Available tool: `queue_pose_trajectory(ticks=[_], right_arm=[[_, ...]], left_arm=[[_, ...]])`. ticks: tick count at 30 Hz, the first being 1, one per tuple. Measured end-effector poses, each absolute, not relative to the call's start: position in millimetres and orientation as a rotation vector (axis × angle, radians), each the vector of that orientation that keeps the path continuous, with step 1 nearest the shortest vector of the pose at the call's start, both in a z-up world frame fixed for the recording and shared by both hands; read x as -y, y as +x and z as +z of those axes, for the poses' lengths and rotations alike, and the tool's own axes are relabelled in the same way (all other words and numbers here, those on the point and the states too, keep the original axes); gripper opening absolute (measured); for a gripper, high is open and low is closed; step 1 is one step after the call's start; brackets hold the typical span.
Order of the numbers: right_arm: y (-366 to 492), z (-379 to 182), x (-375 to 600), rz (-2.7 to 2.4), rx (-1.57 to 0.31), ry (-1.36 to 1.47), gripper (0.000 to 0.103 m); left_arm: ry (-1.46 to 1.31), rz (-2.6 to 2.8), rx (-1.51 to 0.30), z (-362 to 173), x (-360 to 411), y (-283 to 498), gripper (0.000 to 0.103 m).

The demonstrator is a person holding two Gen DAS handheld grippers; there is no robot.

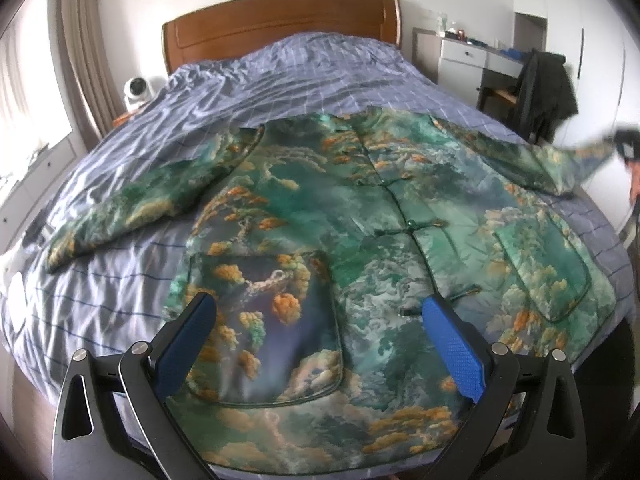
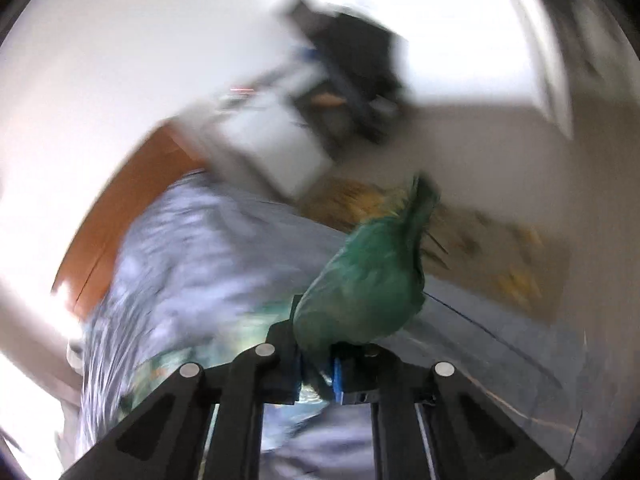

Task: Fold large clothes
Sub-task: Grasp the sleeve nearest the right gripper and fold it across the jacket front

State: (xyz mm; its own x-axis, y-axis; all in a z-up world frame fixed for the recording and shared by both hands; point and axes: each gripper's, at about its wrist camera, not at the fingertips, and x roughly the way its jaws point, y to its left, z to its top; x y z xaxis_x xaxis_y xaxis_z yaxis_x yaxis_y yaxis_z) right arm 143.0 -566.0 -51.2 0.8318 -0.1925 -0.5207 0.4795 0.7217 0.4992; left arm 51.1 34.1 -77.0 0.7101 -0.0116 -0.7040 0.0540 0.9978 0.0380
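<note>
Blur smears right tool [image 2: 318, 376] clamping jacket sleeve [image 2: 360, 292].

One jacket [image 1: 360, 216], two pockets, one bed [image 1: 240, 92], one fan [image 1: 138, 90].

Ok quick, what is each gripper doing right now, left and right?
Left gripper: open, empty, over the green landscape-print quilted jacket on the bed.
Right gripper: closed on the jacket's sleeve end.

White walls; bed with blue checked cover [image 1: 280, 80] and curved brown wooden headboard [image 1: 280, 20]. White drawered desk [image 1: 472, 60] at right; beige curtain [image 1: 80, 40] beside bright window at left.
</note>
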Motion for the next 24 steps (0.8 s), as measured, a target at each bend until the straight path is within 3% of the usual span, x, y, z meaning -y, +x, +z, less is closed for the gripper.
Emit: queue_pose_trajectory(ticks=[3,8,13,17,18,21,22,24], right_arm=[[158.2,18.0,484.2,-0.164,-0.402,0.442,0.010],[185.7,54.9,364.0,0.105,-0.416,0.267,0.009],[216.4,9.4,266.6,0.229,-0.538,0.186,0.009],[231.7,-62.4,204.5,0.260,-0.668,0.154,0.013],[230.7,-73.1,195.7,0.260,-0.695,0.150,0.017],[224.5,-124.7,171.0,0.298,-0.847,0.149,0.059],[213.9,-131.9,167.4,0.314,-0.870,0.159,0.064],[181.9,-139.6,166.5,0.346,-0.871,0.166,0.064]], left_arm=[[0.052,-0.043,-0.777,-77.7,-32.7,49.5,0.103],[0.039,-0.031,-0.758,-74.3,-40.7,42.5,0.103],[-0.067,-0.046,-0.778,-75.9,-68.8,39.1,0.103],[-0.107,-0.100,-0.816,-80.8,-80.5,45.5,0.103],[-0.105,-0.124,-0.832,-81.9,-80.9,49.3,0.103],[-0.120,-0.201,-0.862,-80.0,-80.7,61.5,0.103],[-0.136,-0.228,-0.869,-78.1,-81.0,66.4,0.103],[-0.171,-0.300,-0.880,-72.6,-77.1,80.1,0.103]])
